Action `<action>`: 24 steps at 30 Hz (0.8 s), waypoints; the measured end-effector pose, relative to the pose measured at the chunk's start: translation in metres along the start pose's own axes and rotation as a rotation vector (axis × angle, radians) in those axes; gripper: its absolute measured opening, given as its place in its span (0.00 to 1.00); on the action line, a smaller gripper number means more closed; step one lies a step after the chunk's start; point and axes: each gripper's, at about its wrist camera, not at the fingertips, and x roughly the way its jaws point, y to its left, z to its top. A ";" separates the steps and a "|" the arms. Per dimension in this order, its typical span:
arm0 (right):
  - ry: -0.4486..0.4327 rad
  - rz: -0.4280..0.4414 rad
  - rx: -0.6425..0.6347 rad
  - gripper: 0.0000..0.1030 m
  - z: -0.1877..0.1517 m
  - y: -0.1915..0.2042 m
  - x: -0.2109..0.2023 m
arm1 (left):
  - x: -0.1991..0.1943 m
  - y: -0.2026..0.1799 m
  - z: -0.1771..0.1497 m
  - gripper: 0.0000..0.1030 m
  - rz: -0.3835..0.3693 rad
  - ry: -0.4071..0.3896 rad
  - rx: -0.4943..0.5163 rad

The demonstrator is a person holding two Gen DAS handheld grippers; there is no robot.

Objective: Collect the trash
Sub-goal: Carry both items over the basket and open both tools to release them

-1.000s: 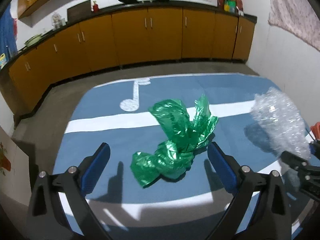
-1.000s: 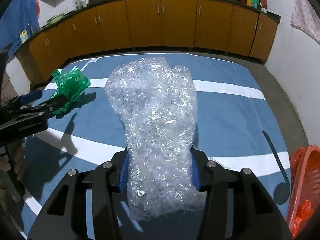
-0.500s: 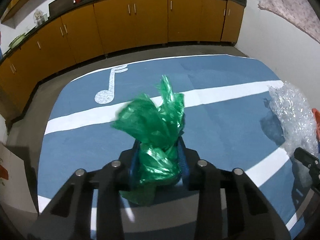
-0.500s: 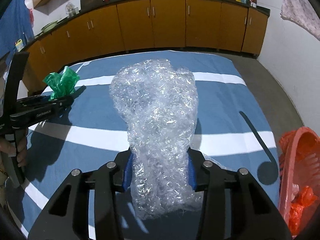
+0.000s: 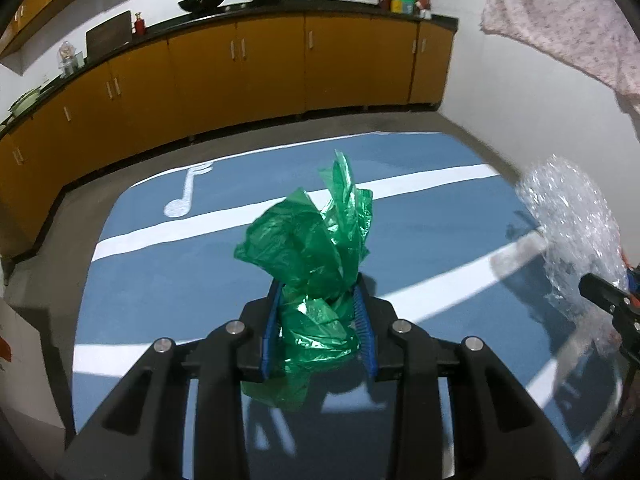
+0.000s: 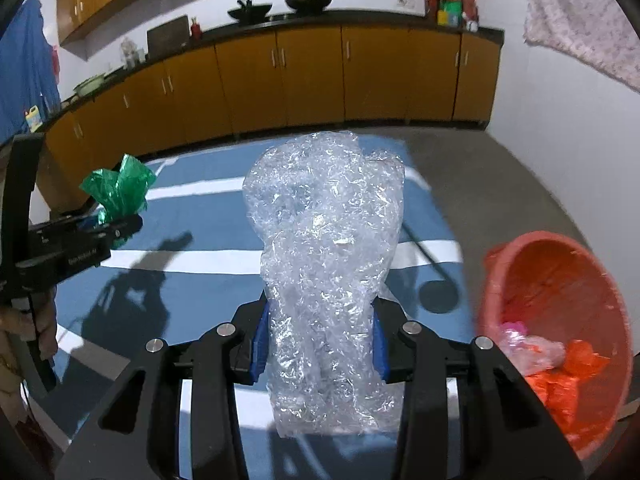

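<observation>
So the green bag (image 5: 308, 248) was lying on the blue mat (image 5: 168, 276) a second ago with the left gripper (image 5: 318, 316) spread wide around it; now the jaws have clamped on it and it's up off the mat. Right gripper (image 6: 320, 344) is squeezing the bubble wrap (image 6: 324, 248), also lifted. Both pieces look ready to dump. The red basket (image 6: 600, 280) sits low right at the mat's edge, already holding scraps. Nothing stands between the grippers and it, just open floor.
</observation>
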 end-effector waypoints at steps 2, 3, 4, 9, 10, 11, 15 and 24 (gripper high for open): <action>-0.027 -0.016 0.004 0.40 -0.001 -0.006 -0.016 | -0.010 -0.012 0.000 0.32 -0.021 -0.011 0.000; -0.040 -0.025 0.007 0.40 -0.002 -0.009 -0.024 | -0.016 -0.017 -0.002 0.32 -0.033 -0.016 -0.002; -0.054 -0.036 0.010 0.40 -0.003 -0.012 -0.032 | -0.021 -0.023 -0.003 0.32 -0.047 -0.022 -0.002; -0.097 -0.073 0.034 0.40 -0.009 -0.030 -0.061 | -0.046 -0.053 -0.005 0.32 -0.091 -0.058 0.023; -0.101 -0.078 0.038 0.40 -0.009 -0.033 -0.063 | -0.051 -0.057 -0.004 0.32 -0.096 -0.068 0.032; -0.109 -0.088 0.045 0.40 -0.010 -0.037 -0.069 | -0.055 -0.062 -0.004 0.32 -0.104 -0.075 0.036; -0.126 -0.117 0.076 0.40 -0.015 -0.049 -0.082 | -0.070 -0.080 -0.003 0.32 -0.132 -0.092 0.044; -0.157 -0.189 0.132 0.40 -0.031 -0.078 -0.107 | -0.094 -0.118 -0.002 0.32 -0.148 -0.123 0.093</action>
